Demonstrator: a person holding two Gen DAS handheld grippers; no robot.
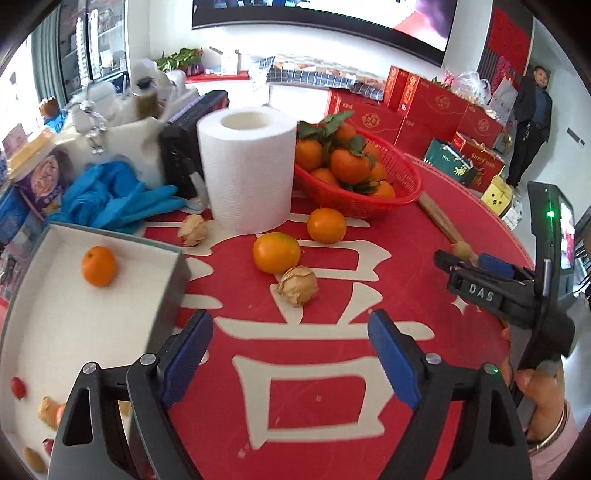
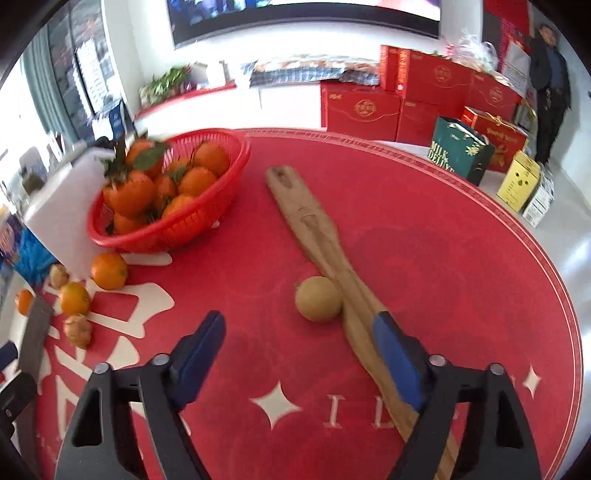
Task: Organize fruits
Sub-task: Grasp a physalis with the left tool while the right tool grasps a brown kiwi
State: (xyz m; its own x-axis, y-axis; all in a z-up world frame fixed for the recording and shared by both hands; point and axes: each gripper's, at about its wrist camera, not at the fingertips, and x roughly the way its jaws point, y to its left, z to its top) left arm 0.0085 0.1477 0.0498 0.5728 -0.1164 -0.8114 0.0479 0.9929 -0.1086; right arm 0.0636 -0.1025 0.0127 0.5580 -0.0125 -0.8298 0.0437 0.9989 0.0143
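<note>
left gripper (image 1: pixel 290 354): hanging wide open, empty, beside box (image 1: pixel 173 280) corner
right gripper (image 2: pixel 299 354): gaping, holding nothing
target: yellowish fruit (image 2: pixel 318 299) touching wooden paddle (image 2: pixel 314 236), mid-table
risk: pinching paddle too, or nudging fruit rolling toward table edge

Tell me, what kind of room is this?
Probably a shop or office showroom, not a kitchen: stacked red gift boxes fill the floor, a huge wall screen hangs behind, and a red basket of oranges sits on the round table.
</note>
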